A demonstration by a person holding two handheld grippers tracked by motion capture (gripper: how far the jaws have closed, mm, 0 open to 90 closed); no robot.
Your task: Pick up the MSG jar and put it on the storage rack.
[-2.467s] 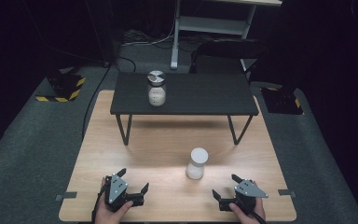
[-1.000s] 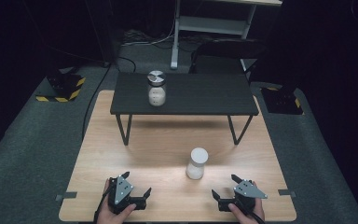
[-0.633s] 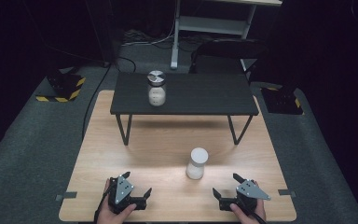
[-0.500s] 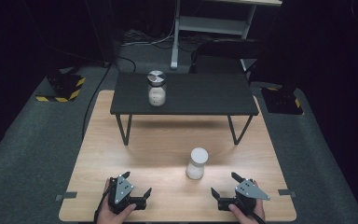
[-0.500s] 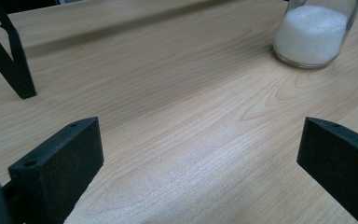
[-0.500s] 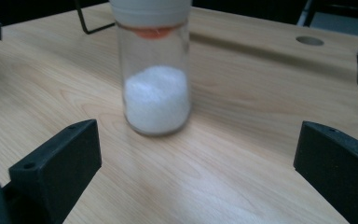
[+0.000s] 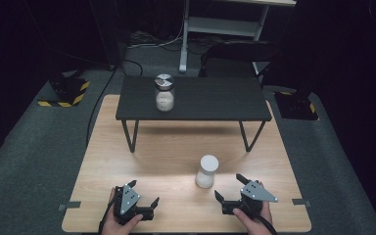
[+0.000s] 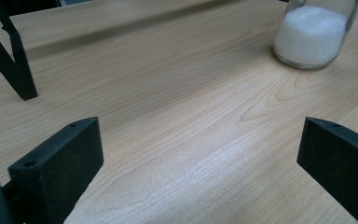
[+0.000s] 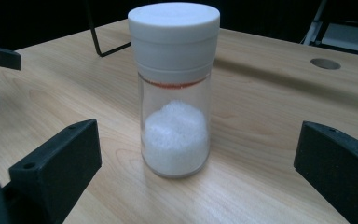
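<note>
A glass shaker with a white cap (image 7: 207, 171) stands upright on the wooden table (image 7: 176, 147), holding white powder; it rises close ahead in the right gripper view (image 9: 175, 88). My right gripper (image 7: 228, 186) rests open just right of it and a little nearer, jaws wide apart and empty (image 9: 198, 158). My left gripper (image 7: 143, 192) sits open near the front edge, left of the shaker, nothing between its jaws (image 8: 200, 154). The shaker's base (image 8: 311, 35) appears at the upper right of the left gripper view. A second jar with a silver lid (image 7: 164, 93) stands on the small black table (image 7: 210, 100).
The small black table stands on thin legs (image 8: 11, 60) across the far half of the wooden table. A round hole (image 9: 325, 63) marks the wood beyond the shaker. Grey carpet surrounds the table, with yellow-and-black striped bases (image 7: 66, 93) at both sides.
The left gripper has edged slightly to the right over the last seconds. The right gripper, the shaker and the jar stay where they were.
</note>
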